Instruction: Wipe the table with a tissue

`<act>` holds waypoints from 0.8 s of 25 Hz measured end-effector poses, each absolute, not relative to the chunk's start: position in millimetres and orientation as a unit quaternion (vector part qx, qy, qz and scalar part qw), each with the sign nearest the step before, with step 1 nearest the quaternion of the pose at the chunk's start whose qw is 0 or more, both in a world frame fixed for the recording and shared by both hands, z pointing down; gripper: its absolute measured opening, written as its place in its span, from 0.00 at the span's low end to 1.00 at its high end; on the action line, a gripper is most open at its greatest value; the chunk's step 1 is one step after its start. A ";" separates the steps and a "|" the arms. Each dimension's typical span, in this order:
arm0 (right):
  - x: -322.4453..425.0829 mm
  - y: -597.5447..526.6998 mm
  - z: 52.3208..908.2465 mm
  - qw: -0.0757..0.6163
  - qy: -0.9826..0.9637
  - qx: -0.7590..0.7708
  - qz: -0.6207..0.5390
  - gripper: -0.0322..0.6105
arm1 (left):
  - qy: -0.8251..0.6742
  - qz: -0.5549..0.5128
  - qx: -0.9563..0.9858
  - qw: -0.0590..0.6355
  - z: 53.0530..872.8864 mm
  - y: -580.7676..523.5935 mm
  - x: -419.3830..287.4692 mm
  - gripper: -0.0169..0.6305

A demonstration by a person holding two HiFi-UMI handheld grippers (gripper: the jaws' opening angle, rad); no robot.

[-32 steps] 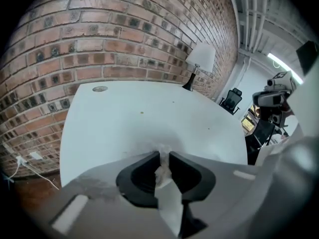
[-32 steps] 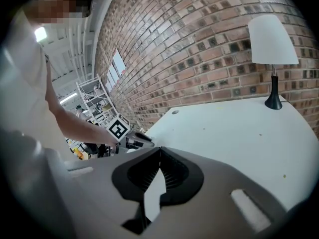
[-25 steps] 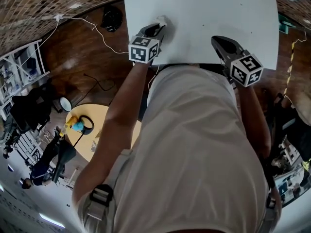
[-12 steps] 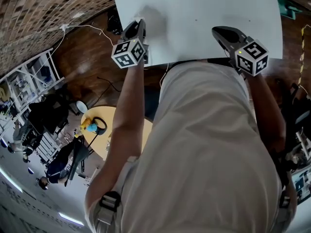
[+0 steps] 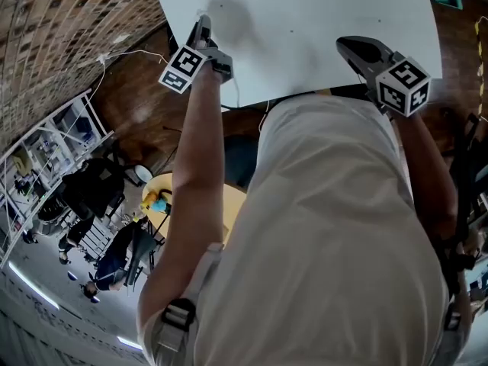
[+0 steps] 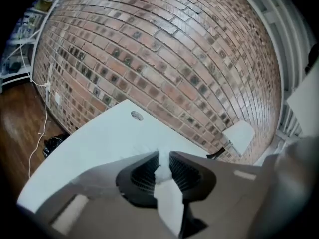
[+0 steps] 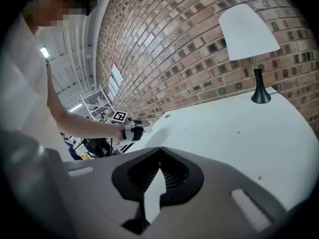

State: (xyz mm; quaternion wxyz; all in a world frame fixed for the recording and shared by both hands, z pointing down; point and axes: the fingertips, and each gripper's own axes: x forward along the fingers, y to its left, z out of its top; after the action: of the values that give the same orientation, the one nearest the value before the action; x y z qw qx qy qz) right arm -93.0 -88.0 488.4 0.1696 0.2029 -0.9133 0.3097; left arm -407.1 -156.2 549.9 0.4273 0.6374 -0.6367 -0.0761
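While the left hand-held gripper [image 5: 203, 24] hung over the left edge of the bench [image 5: 305, 14] in the head view, the right hand-held gripper [image 5: 349, 46] sat well apart from it, above the bench's near right part; the tissue was too small to pick out there. From the left gripper view, the jaws were clamped on the tissue [image 6: 167, 193]. It was a white strip whose long axis ran back along the gripper's own line, with a small tuft poking past the tips toward the bench ahead and below. Whether the tuft touched the bench could not be told. From the right gripper view, the right jaws met at their tips with nothing between them. The left hand looked set to wipe, and the tuft likely needed pressing down onto the bench.
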 end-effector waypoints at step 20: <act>-25.4 -95.9 498.5 0.146 -0.889 0.271 0.339 0.06 | -0.669 0.198 0.639 0.326 608.1 -206.7 -399.1 0.13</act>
State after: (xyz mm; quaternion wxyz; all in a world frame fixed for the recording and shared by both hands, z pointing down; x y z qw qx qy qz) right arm -25.4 -95.9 498.5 0.1464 0.2709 -0.8889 0.3390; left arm -399.1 -206.7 608.1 0.3260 0.6385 -0.6685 0.1977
